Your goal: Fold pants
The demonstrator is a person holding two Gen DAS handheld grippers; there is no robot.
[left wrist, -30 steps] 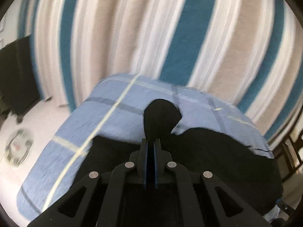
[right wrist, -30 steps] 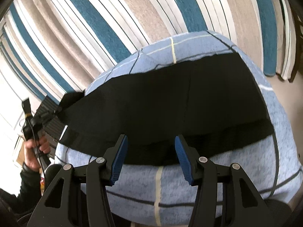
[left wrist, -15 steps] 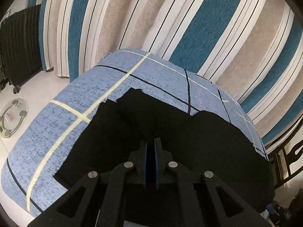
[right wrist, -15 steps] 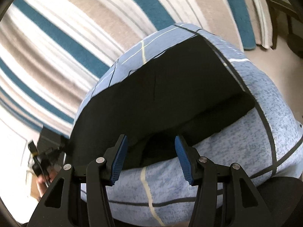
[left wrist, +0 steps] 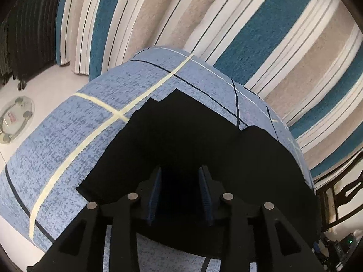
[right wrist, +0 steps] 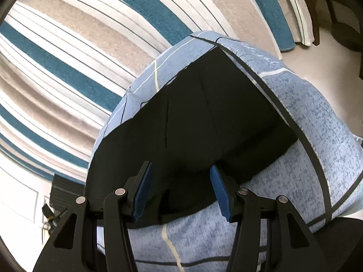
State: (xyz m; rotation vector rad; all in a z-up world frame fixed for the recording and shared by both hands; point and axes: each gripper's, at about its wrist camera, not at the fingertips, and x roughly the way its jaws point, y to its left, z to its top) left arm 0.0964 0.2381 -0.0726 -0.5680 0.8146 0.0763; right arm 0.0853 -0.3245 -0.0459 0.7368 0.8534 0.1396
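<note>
Since half a second ago the left gripper (left wrist: 180, 176) has let go: its jaws, then pressed together on black cloth, now stand apart with nothing between them. The right gripper (right wrist: 180, 176) has stayed spread wide and holds nothing.

In the left wrist view, far to the left of the jaws, a round glass bathroom scale (left wrist: 15, 119) lies on the pale floor, and a black radiator (left wrist: 29, 31) stands beyond it. Nearer the jaws is a surface covered by a blue checked sheet (left wrist: 68, 136), crossed by cream and dark lines. The black pants (left wrist: 181, 136) lie flat on that sheet, directly ahead of and beneath the open jaws, with stepped, layered edges at the far end. Beyond the sheet spreads a rug (left wrist: 272, 34) striped in teal, beige and white. At the far right edge a dark chair frame (left wrist: 340, 188) shows.

In the right wrist view, the pants (right wrist: 204, 124) again fill the space ahead of the jaws, their near edge lying between the two blue finger pads (right wrist: 144, 192). The sheet (right wrist: 317, 136) wraps around to the right of the jaws and below them.
</note>
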